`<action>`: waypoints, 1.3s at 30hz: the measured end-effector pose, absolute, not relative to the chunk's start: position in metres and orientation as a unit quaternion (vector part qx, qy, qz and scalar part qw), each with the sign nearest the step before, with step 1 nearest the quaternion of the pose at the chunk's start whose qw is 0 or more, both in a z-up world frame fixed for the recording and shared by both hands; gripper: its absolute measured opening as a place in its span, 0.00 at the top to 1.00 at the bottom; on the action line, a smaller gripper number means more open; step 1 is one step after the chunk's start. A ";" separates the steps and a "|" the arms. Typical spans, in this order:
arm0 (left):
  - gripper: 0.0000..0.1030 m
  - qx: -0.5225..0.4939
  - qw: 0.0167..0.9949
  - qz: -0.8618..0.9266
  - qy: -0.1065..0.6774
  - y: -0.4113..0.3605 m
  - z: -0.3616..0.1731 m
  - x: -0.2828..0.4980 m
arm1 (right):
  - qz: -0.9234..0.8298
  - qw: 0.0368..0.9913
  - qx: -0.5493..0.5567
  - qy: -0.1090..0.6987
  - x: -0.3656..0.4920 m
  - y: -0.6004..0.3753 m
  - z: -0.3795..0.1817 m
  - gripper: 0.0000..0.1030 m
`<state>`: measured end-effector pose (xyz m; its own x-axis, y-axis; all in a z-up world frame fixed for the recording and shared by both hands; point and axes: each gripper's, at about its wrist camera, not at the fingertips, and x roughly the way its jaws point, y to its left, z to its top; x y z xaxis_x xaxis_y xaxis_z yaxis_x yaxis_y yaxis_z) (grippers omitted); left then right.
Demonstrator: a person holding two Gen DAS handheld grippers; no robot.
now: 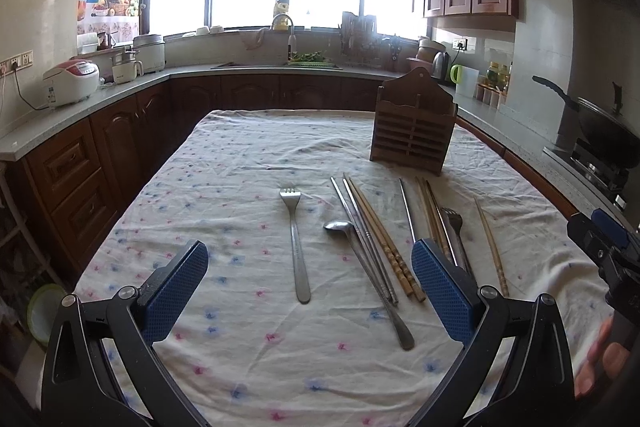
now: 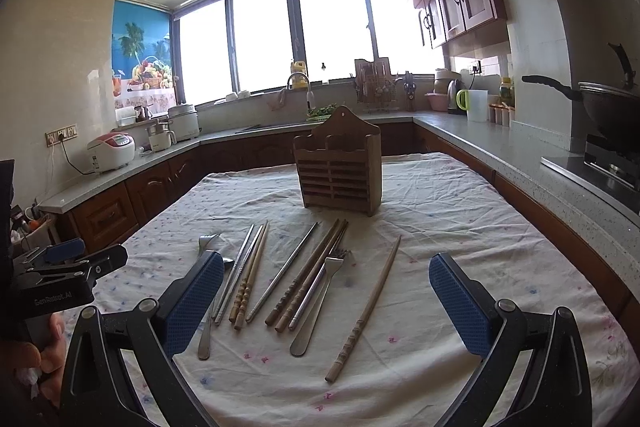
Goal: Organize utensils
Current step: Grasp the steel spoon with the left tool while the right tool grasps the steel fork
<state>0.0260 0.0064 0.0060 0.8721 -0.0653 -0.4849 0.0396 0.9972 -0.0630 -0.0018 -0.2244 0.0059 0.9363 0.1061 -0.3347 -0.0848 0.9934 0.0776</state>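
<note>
Metal and wooden utensils lie in a loose row on a white floral tablecloth (image 1: 240, 195), filling the centre of both views. In the left wrist view a silver metal fork (image 1: 296, 247) lies alone at centre; just right of it a silver spoon (image 1: 360, 267) lies alongside steel and bamboo chopsticks (image 1: 376, 239). A single pale wooden chopstick (image 2: 366, 311) lies apart at the right of the row. Behind them, upper centre, stands an upright brown slatted wooden utensil holder (image 2: 338, 175). The left gripper (image 1: 310, 295) and right gripper (image 2: 326, 303), both with blue-padded fingers, hover spread wide and hold nothing. Kitchen counters (image 1: 100, 99) surround the table.
</note>
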 end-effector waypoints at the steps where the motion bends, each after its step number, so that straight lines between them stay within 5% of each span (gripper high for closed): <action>1: 0.00 -0.027 0.966 -0.029 0.255 0.007 0.006 0.028 | 0.048 0.983 0.032 0.173 -0.001 -0.225 0.006 0.00; 7: 0.01 -0.035 0.956 -0.048 0.286 0.006 0.002 0.048 | 0.051 0.980 0.043 0.186 0.011 -0.231 0.007 0.00; 16: 0.18 -0.057 0.934 -0.076 0.344 0.004 -0.008 0.085 | 0.061 0.967 0.068 0.237 0.048 -0.240 0.004 0.01; 27: 0.41 -0.067 0.900 -0.106 0.418 -0.008 -0.032 0.136 | 0.106 0.928 0.117 0.338 0.115 -0.239 -0.025 0.39; 39: 0.61 -0.099 0.861 -0.136 0.479 -0.013 -0.059 0.178 | 0.106 0.901 0.116 0.404 0.166 -0.237 -0.050 0.46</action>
